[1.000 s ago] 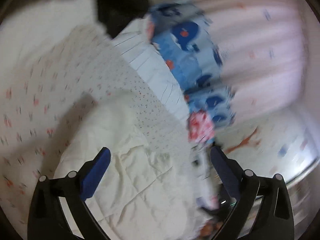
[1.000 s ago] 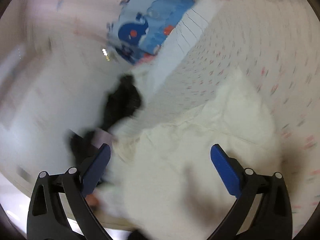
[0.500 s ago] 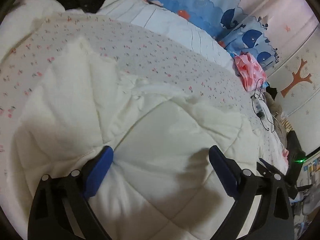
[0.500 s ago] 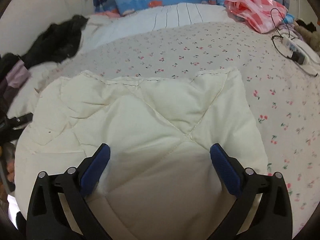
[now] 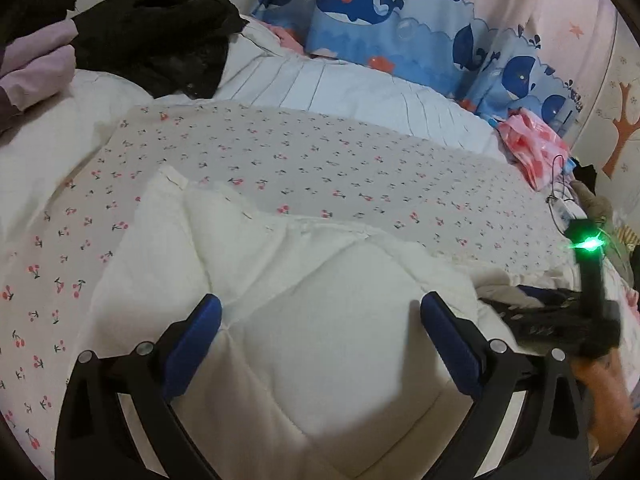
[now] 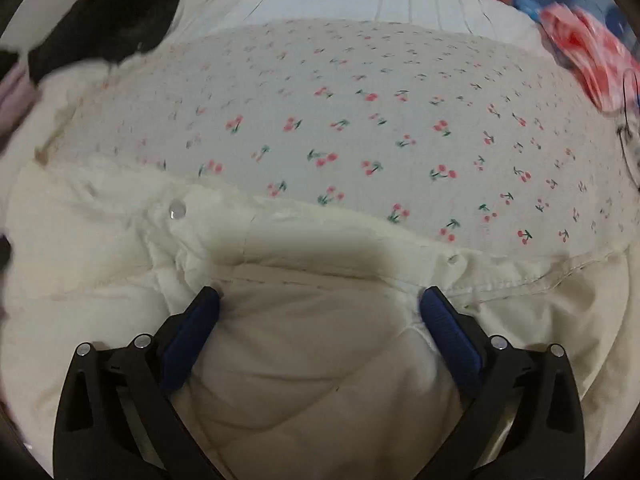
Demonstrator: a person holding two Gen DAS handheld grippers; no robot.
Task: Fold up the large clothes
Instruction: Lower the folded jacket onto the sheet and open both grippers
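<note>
A cream quilted padded garment lies on the cherry-print bed sheet, partly folded. My left gripper is open, its blue pads straddling a puffed panel of the garment. My right gripper is open too, low over the garment near an edge with metal snaps; its pads press into the fabric. In the left wrist view the right gripper shows at the right edge with a green light.
A black garment and a lilac one lie at the back left. Whale-print blue pillows stand along the wall. A pink bag and a cable lie at the right.
Both grippers have swung down from blurred motion and settled over the cream garment. The right gripper has moved closer to its snap edge. Both stay open.
</note>
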